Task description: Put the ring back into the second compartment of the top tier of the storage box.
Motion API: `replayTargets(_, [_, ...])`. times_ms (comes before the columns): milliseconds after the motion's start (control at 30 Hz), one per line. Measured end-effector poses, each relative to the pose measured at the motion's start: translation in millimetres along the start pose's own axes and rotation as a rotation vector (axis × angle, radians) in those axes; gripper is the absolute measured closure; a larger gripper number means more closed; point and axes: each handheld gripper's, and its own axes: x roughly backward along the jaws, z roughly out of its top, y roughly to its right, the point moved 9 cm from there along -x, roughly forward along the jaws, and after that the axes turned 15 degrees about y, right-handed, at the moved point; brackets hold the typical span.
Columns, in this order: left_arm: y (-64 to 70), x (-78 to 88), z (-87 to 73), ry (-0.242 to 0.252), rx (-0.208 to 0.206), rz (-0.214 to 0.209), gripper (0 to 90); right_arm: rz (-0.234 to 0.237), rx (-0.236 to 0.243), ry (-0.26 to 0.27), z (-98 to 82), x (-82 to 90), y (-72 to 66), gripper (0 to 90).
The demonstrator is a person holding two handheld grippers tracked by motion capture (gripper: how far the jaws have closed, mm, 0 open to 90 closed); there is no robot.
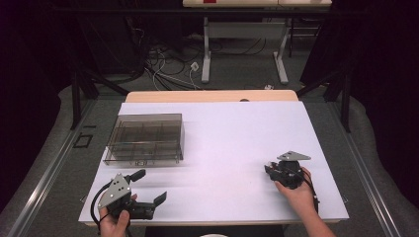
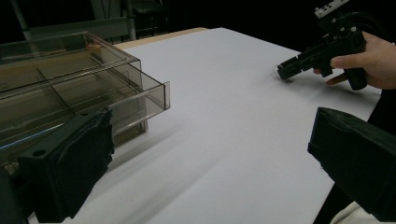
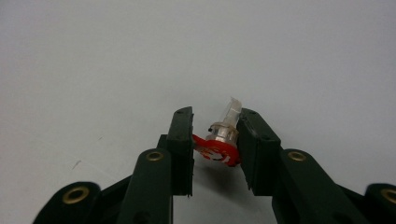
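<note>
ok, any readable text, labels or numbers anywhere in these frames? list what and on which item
No legible text anywhere.
Small red and clear part in the right gripper: pale marks on the red tab, too blurred to read.
Marker plate on the right gripper, left gripper view: black-and-white pattern, no words.
Smoky clear compartment box: no label visible.
Left gripper: no markings visible.

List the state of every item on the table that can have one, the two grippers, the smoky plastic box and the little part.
Left gripper: jaws open wide, nothing between them.
Right gripper: shut on the small clear part with a red base.
Smoky clear plastic compartment box: lid closed, one drawer pulled slightly out.
Small clear part with red base: tilted, clamped between the jaws just above the white tabletop.
</note>
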Motion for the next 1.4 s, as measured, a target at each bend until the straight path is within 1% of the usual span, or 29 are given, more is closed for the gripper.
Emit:
replayTargets(133, [0.0, 0.0, -0.1, 0.001, 0.003, 0.0, 0.1, 0.003, -0.015, 0.005, 1.4, 1.8, -0.8, 67.5])
replayTargets(200, [-0.1, 0.0, -0.2, 0.0, 0.003, 0.001, 0.1, 0.002, -0.008, 0.008, 2.3, 2.3, 0.2, 67.6])
replayTargets(300, [-0.6, -0.1, -0.2, 0.0, 0.0, 0.002, 0.1, 0.01, -0.015, 0.014, 3.3, 2.5, -1.4, 67.6])
replayTargets(467, [-0.7, -0.4, -0.3, 0.0, 0.008, 0.002, 0.1, 0.027, -0.022, 0.022, 5.9, 4.7, -6.0, 67.6])
replayTargets(533, [-1.2, 0.1, 0.1, 0.001, 0.003, 0.004, 0.1, 0.027, -0.021, 0.023, 6.7, 5.9, -7.0, 67.7])
replayTargets(600, [-0.9, 0.3, 0.3, 0.003, 0.008, 0.004, 0.1, 0.028, -0.026, 0.025, 7.3, 6.3, -8.3, 67.7])
replayTargets(733, [-2.0, 2.3, 1.2, 0.008, 0.009, 0.01, 0.1, 0.051, -0.03, 0.034, 10.3, 8.4, -14.9, 67.8])
replayTargets(767, [-2.0, 2.3, 1.2, 0.008, 0.009, 0.01, 0.1, 0.055, -0.04, 0.042, 12.2, 9.3, -17.5, 67.8])
replayTargets(1033, [-2.4, 2.1, 0.6, 0.007, 0.015, 0.009, 0.1, 0.107, -0.02, 0.069, 20.9, 14.9, -35.4, 67.9])
replayTargets(1067, [-2.7, 1.8, 0.5, 0.007, 0.01, 0.011, 0.1, 0.111, -0.021, 0.069, 21.7, 15.8, -37.7, 67.9])
replayTargets(1100, [-2.1, 1.7, 0.1, 0.004, 0.015, 0.008, 0.1, 0.12, -0.014, 0.077, 23.1, 16.4, -40.1, 67.9])
replayTargets(1167, [-2.4, 1.5, -0.3, 0.001, 0.013, 0.009, 0.1, 0.134, -0.021, 0.079, 24.7, 18.0, -44.5, 67.9])
replayTargets(1200, [-2.4, 1.9, -0.6, -0.005, 0.011, 0.007, 0.1, 0.14, -0.017, 0.082, 25.7, 18.7, -46.3, 67.9])
replayTargets(1267, [-2.4, 1.9, -0.6, -0.005, 0.012, 0.007, 0.1, 0.145, -0.018, 0.085, 26.4, 19.1, -47.7, 67.9])
replayTargets(1300, [-2.5, 2.0, -0.6, -0.005, 0.011, 0.007, 0.1, 0.157, -0.017, 0.092, 28.2, 20.1, -51.3, 67.9])
replayTargets(1400, [-2.4, 1.5, -0.5, 0.001, 0.015, 0.009, 0.1, 0.17, -0.016, 0.091, 29.7, 21.8, -55.8, 67.9])
